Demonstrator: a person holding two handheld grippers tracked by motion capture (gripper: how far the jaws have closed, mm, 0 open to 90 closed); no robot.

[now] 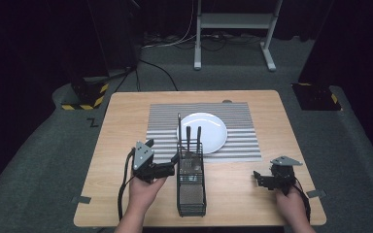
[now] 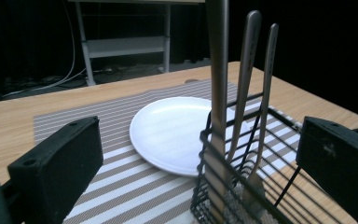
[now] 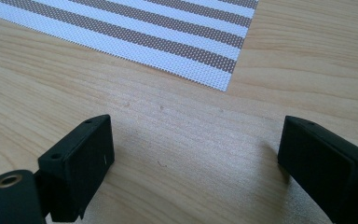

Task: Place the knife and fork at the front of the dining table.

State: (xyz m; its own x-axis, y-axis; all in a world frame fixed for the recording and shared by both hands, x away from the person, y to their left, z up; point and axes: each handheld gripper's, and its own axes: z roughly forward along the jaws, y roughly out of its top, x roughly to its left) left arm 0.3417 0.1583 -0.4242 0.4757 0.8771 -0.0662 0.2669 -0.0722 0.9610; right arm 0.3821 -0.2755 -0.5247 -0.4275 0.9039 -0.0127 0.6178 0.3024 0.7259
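Black wire caddy (image 1: 191, 187) with three utensils (image 1: 188, 137) upright at its far end, just this side of the plate (image 1: 203, 132).

My left gripper (image 1: 172, 167) sits at the caddy's left wall, jaws spread wide around its far corner, so I can judge a grab at the handles. My right gripper (image 1: 258, 178) waits well right of the caddy, jaws apart over bare table (image 3: 177, 126), out of the way.
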